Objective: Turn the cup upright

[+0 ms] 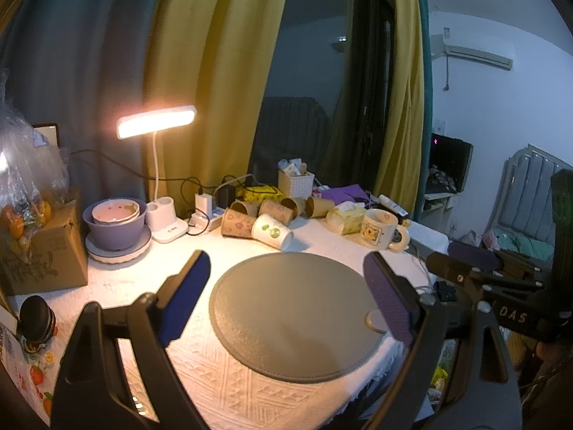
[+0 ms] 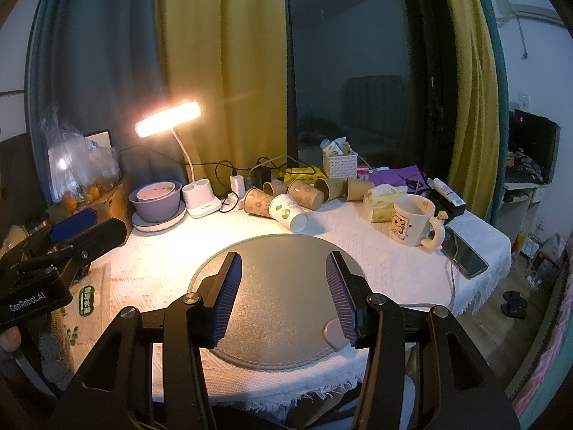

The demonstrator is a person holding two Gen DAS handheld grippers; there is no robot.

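White tablecloth (image 2: pixel 358 251) bears a tipped white green-dotted paper cup (image 2: pixel 288 212), mouth toward both spread, empty grippers: left gripper (image 1: pixel 286 297), right gripper (image 2: pixel 283 286).

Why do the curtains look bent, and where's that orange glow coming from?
Left wrist view: the fisheye lens bows the yellow curtains; the lit white desk lamp blooms warm over the white tablecloth. Right wrist view: same bowing, lamp glare, dark corners.

Left tool (image 1: pixel 286 286) gapes over grey mat (image 1: pixel 286 322) — white cup (image 1: pixel 272 235) lies sideways.
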